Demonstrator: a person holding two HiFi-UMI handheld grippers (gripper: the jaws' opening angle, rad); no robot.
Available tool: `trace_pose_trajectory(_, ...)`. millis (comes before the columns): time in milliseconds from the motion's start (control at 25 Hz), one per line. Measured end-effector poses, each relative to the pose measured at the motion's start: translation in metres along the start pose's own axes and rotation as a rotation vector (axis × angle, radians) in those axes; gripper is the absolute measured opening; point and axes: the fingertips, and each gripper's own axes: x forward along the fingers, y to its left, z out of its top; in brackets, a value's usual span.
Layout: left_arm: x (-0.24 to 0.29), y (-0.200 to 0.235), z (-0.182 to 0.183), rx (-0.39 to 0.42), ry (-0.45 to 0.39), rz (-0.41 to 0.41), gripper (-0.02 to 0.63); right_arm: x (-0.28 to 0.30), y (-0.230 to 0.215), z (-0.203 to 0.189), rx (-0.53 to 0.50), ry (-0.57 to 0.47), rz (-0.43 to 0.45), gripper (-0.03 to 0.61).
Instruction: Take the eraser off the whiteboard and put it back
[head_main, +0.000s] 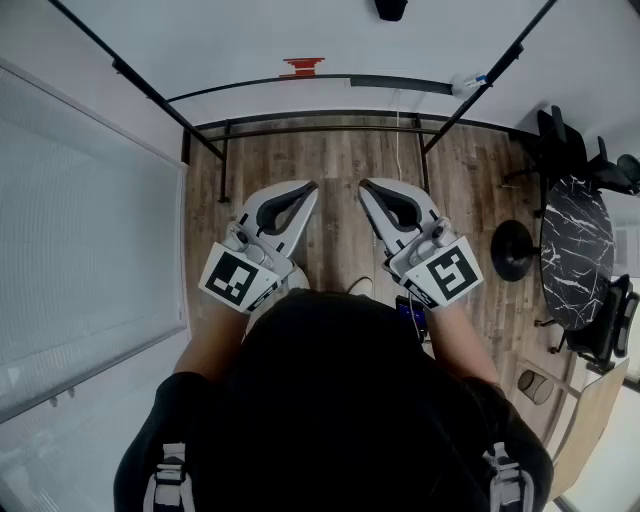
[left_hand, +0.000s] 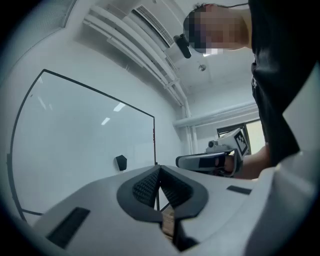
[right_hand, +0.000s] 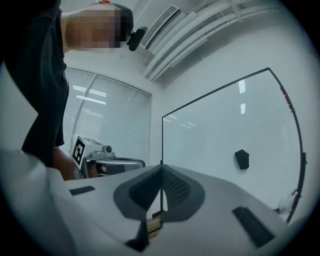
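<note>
Left tongs (left_hand: 160, 168): jaws pressed together, nothing held, pointing level. Right tongs (right_hand: 161, 168): same, jaws together, empty, level, beside left tongs, not touching. Black eraser (right_hand: 242, 159) stuck on whiteboard (right_hand: 215, 125), well apart from both tongs. Both tongs face whiteboard. Wood floor (head_main: 340, 160) below.
</note>
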Motion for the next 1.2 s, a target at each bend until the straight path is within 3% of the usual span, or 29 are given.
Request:
trace_pose_trajectory(520, 0.009, -0.018, -0.007, -0.008, 0.036, -0.019, 0.000, -0.019, -0.001, -0.011, 0.018, 0.027, 0.010, -0.008)
trace_pose_trajectory(1200, 0.059, -0.061, -0.011, 0.019, 0.051, 0.055, 0.000, -0.078, -0.039, -0.019, -0.006, 0.006, 0.039, -0.008)
